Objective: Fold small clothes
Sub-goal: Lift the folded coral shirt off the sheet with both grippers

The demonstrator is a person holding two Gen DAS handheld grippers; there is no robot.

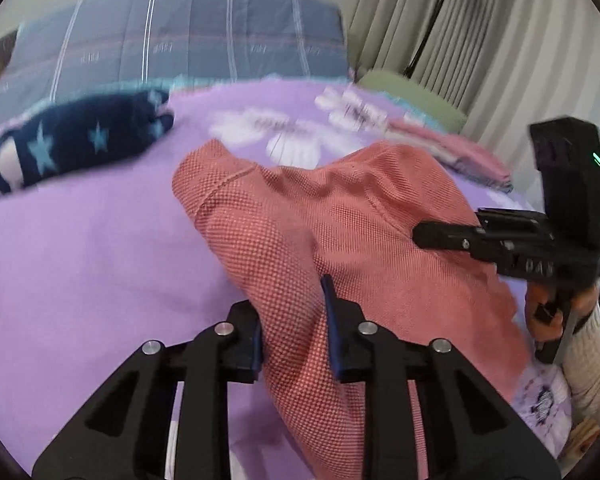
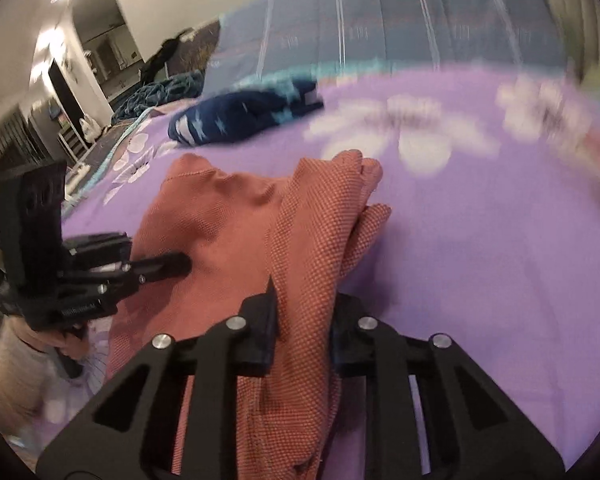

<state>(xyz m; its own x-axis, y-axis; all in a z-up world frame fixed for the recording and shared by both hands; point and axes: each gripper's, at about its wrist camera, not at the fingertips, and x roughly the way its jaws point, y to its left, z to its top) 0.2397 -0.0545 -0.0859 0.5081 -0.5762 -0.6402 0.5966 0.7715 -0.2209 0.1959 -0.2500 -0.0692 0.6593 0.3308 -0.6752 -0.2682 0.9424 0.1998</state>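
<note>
The left gripper [image 1: 296, 332] is clenched on one edge of the salmon-pink garment [image 1: 340, 232], with cloth bunched between its blue-padded fingers. The right gripper [image 2: 304, 320] likewise grips another edge of the same garment [image 2: 228, 216], fabric running down between its fingers. The cloth drapes ahead of both grippers, partly lifted off the purple floral bedspread [image 1: 80, 248], with its far end resting on the bed in loose folds. Beyond the left gripper and off to its left lies a navy star-patterned garment [image 1: 68, 144], well apart from the work; a pinkish stack [image 1: 460, 152] sits farther ahead to its right.

The step in hand looks like the lift-and-carry of a fold: both near edges are held and raised. The next move probably calls for carrying both grippers forward together, keeping the held edge level and taut, laying it over the far part of the garment, then letting go only once the edges line up. Uneven travel would skew the fold.
</note>
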